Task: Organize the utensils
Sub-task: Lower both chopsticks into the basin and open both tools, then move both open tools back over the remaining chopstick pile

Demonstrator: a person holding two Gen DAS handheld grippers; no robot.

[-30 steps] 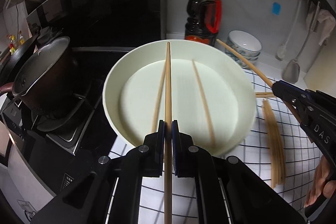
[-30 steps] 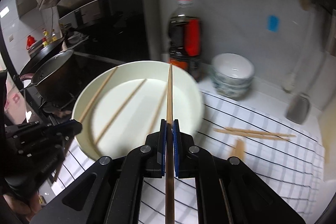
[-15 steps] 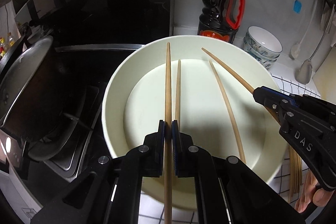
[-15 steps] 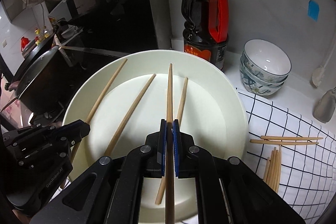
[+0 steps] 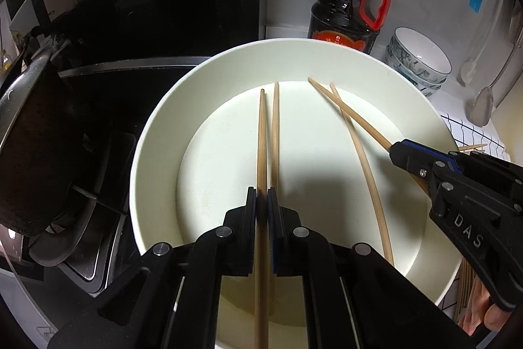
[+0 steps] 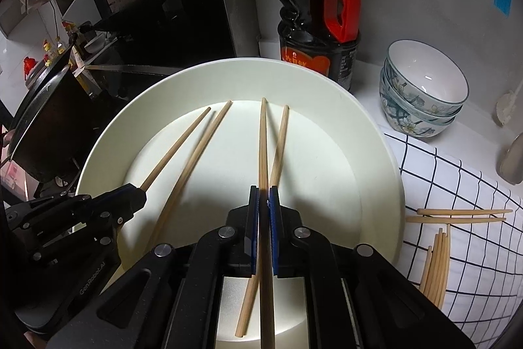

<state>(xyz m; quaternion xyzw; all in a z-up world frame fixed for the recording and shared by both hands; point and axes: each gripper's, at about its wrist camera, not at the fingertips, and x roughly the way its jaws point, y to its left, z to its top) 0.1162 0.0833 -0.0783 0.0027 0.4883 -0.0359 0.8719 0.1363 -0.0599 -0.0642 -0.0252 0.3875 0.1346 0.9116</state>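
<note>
**Both grippers pinch a chopstick over the white plate**

The left gripper [image 5: 262, 198] is pressed together on one chopstick [image 5: 261, 139], whose tip reaches out over the flat middle of the white plate [image 5: 157, 133]. A second chopstick [image 5: 275, 133] lies on the plate just beside it, nearly parallel, on the side toward the right gripper.

The right gripper [image 6: 264, 197] is likewise clamped on a chopstick [image 6: 262, 146] that points across the plate toward the soy sauce bottle [image 6: 318, 22] standing behind the plate's far rim. A loose chopstick [image 6: 278, 146] lies in the plate under it and crosses it close to the gripper's fingertips.

Seen from the right wrist, the left gripper's chopstick and its loose neighbour slant across the stove side of the plate.

More chopsticks [image 6: 436, 264] lie in a small bundle on the checked cloth [image 6: 457, 185] beside the plate, with two further chopsticks [image 6: 457, 216] lying across the cloth just beyond the bundle. A stack of patterned bowls [image 6: 421, 94] sits beside the bottle, behind the plate. A dark pot [image 5: 29, 152] stands on the stove at the plate's other side
</note>
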